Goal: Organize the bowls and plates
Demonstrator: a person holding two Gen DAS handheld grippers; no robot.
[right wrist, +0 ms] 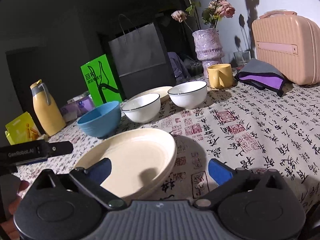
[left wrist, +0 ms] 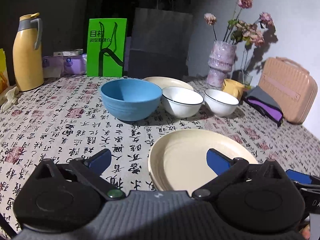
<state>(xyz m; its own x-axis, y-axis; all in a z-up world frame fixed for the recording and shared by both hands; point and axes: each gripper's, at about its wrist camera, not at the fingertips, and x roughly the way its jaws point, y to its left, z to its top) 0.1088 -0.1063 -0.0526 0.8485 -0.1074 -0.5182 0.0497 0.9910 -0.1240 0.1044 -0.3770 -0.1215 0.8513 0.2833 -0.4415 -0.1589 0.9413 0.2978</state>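
Note:
A stack of cream plates [left wrist: 186, 160] [right wrist: 130, 156] lies on the patterned tablecloth close in front of both grippers. My left gripper [left wrist: 159, 160] is open, with the stack's left rim between its blue fingers and no pad touching it. My right gripper [right wrist: 160, 170] is open too and straddles the right rim. Behind the stack stand a blue bowl [left wrist: 131, 100] [right wrist: 100, 120] and two white bowls with dark rims [left wrist: 182, 102] [left wrist: 221, 102]. Another cream plate [left wrist: 170, 81] [right wrist: 158, 92] lies behind them.
At the back stand a yellow thermos jug [left wrist: 28, 54], a green bag [left wrist: 107, 48], a black paper bag [left wrist: 160, 46] and a vase of dried flowers [left wrist: 220, 64]. A yellow mug [left wrist: 234, 88], a grey and purple cloth [left wrist: 264, 104] and a pink case [left wrist: 288, 92] sit at the right.

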